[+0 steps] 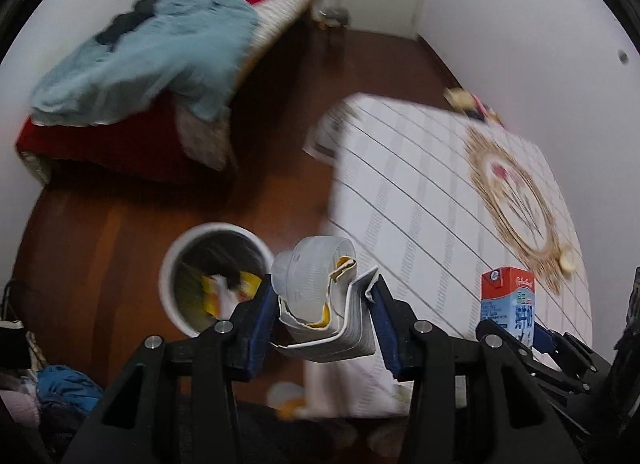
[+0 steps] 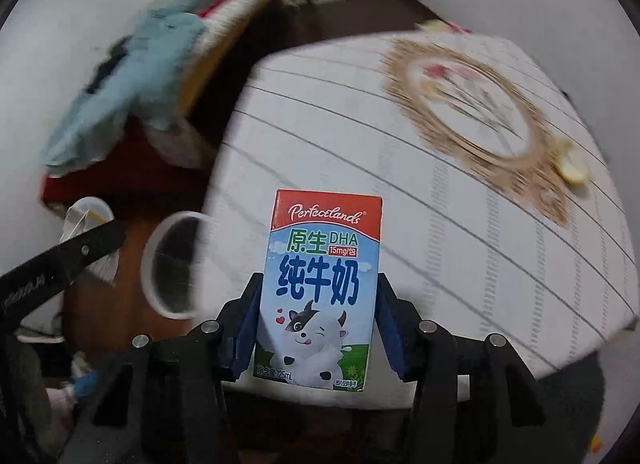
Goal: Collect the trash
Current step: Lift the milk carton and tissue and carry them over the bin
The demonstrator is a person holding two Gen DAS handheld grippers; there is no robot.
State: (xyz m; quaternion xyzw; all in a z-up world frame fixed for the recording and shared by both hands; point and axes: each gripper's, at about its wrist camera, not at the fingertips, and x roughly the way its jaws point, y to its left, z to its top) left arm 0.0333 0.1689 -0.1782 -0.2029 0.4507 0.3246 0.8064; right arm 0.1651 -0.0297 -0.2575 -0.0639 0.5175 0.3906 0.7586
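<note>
My left gripper [image 1: 326, 304] is shut on a crushed white paper cup [image 1: 320, 288] with yellow inside, held in the air just right of a white trash bin [image 1: 172, 264] that stands on the brown floor and holds yellow wrappers. My right gripper [image 2: 318, 300] is shut on a small upright milk carton [image 2: 318, 288], red on top with a cartoon cow, held above the near edge of the table. The carton also shows in the left wrist view [image 1: 508, 304], and the bin [image 2: 152, 264] and the cup [image 2: 86, 220] show at the left of the right wrist view.
A table with a striped white cloth [image 1: 420, 192] and a gold wreath pattern fills the right. A small yellowish scrap [image 2: 574, 168] lies on it near the wreath. A bed with a blue blanket [image 1: 152, 60] stands at the far left. Clothes [image 1: 68, 384] are piled at the lower left.
</note>
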